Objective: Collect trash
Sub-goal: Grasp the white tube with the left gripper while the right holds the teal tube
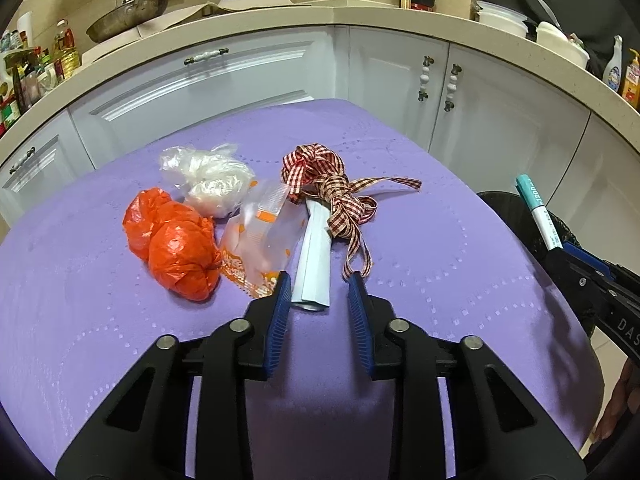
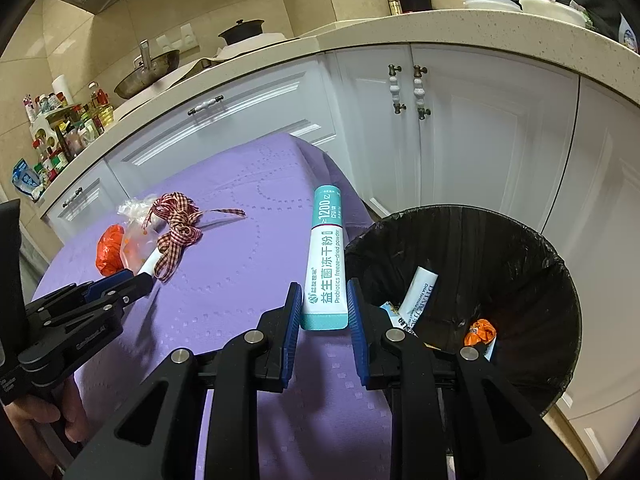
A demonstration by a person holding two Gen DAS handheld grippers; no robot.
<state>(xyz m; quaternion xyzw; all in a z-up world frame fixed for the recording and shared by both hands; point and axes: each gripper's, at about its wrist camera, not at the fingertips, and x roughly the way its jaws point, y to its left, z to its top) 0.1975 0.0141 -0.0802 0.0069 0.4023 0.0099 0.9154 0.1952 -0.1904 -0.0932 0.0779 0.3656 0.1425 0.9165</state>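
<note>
On the purple tablecloth [image 1: 440, 264] lie an orange plastic bag [image 1: 172, 240], a clear crumpled bag [image 1: 208, 178], a clear orange-dotted wrapper [image 1: 260, 236], a pale blue sachet [image 1: 314, 260] and a red checked ribbon [image 1: 328, 184]. My left gripper [image 1: 318, 288] is open, its fingers on either side of the pale blue sachet's near end. My right gripper [image 2: 322, 300] is shut on a teal and white probiotics sachet [image 2: 325, 256], held beside the black-lined trash bin [image 2: 520, 240], which holds several wrappers. The held sachet also shows in the left wrist view [image 1: 538, 210].
White kitchen cabinets [image 1: 380, 72] and a beige counter [image 1: 360, 14] curve behind the table, with a wok [image 1: 128, 16], bottles and bowls on it. The bin stands off the table's right edge.
</note>
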